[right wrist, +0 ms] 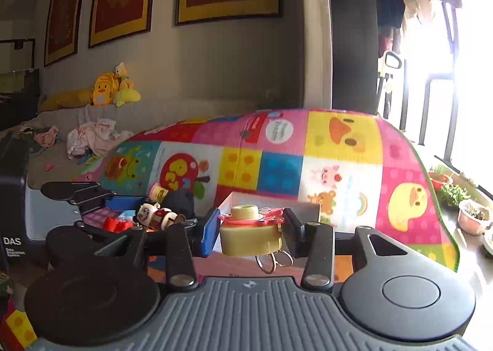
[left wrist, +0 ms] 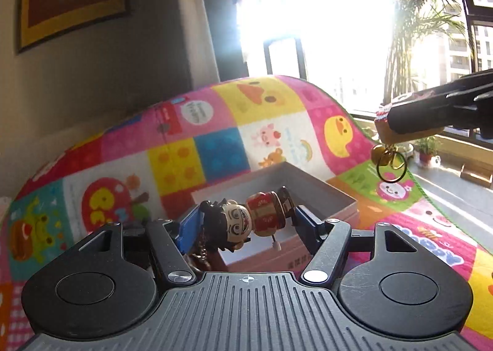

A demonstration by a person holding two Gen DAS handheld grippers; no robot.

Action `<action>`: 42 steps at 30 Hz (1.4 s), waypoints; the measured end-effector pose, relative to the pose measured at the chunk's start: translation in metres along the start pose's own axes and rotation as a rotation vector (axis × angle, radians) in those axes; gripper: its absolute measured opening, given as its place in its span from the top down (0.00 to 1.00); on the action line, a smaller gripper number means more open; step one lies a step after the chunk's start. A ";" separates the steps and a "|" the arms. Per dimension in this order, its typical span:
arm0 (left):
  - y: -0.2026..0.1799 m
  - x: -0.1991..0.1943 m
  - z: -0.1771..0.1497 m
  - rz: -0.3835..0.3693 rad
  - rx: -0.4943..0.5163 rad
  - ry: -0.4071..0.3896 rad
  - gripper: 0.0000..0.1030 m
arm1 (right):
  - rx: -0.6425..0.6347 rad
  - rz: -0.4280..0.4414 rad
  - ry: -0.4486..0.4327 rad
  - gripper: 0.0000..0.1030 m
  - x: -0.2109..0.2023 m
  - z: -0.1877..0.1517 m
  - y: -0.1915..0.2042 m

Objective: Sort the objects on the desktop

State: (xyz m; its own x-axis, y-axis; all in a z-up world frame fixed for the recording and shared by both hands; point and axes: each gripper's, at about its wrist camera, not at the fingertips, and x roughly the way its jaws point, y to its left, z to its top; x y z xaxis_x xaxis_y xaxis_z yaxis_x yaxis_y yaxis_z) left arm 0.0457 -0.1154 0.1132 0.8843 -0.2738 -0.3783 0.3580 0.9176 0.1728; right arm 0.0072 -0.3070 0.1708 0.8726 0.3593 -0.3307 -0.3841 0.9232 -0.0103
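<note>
Figurine (left wrist: 246,218) lies crosswise, clamped in left gripper (left wrist: 243,227) jaws, above box (left wrist: 323,193) (open top); right gripper (right wrist: 249,227) clenches yellow keychain (right wrist: 249,235), box just ahead.

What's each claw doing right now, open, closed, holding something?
Left claw: closed on the figurine.
Right claw: closed on the yellow keychain charm.

Both wrist views look low and close over the patchwork mat (left wrist: 215,123) toward the box (right wrist: 271,200), seemingly shared.
</note>
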 end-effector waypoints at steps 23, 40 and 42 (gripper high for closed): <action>0.061 0.023 -0.078 0.021 -0.178 0.110 0.02 | 0.111 -0.159 0.101 0.44 0.199 0.016 -0.033; 0.118 -0.010 -0.131 0.162 -0.382 0.203 0.01 | 0.155 -0.298 0.340 0.67 0.220 -0.062 -0.047; 0.120 -0.009 -0.133 0.169 -0.387 0.211 0.01 | 0.158 -0.280 0.336 0.67 0.228 -0.059 -0.041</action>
State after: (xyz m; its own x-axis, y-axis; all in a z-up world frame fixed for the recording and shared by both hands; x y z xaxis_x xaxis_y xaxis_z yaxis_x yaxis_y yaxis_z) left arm 0.0407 0.0359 0.0162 0.8258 -0.0837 -0.5577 0.0408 0.9952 -0.0890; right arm 0.2036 -0.2711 0.0398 0.7800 0.0534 -0.6235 -0.0741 0.9972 -0.0073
